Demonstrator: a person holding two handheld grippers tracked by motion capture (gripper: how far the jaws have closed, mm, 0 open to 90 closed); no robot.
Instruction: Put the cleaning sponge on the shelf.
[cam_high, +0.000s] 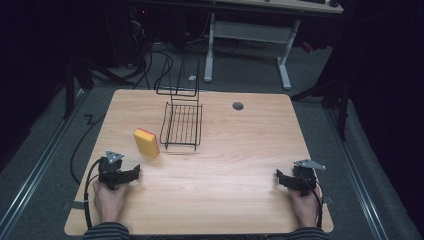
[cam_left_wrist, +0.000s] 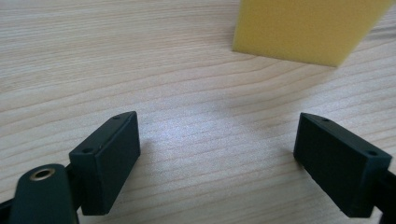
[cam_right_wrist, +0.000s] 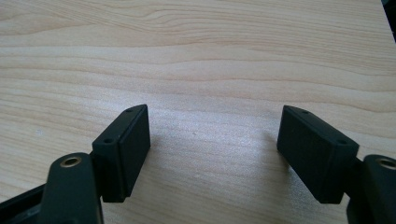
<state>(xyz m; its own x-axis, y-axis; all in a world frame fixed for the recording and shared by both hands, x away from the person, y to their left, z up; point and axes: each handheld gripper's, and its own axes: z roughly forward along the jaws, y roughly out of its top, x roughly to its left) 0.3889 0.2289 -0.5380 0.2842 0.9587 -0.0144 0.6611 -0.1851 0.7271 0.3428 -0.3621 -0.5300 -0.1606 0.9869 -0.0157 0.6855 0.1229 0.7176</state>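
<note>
Near the tabletop's front edge, the left gripper (cam_high: 134, 173) and right gripper (cam_high: 279, 176) rest by opposite front corners, jaws apart on nothing. A sponge (cam_high: 146, 142) stands left of centre, just beside a wire rack (cam_high: 182, 125).

Table (cam_high: 225, 165) brightly lit from above; surroundings dark; soft shadows; close views slightly soft.
</note>
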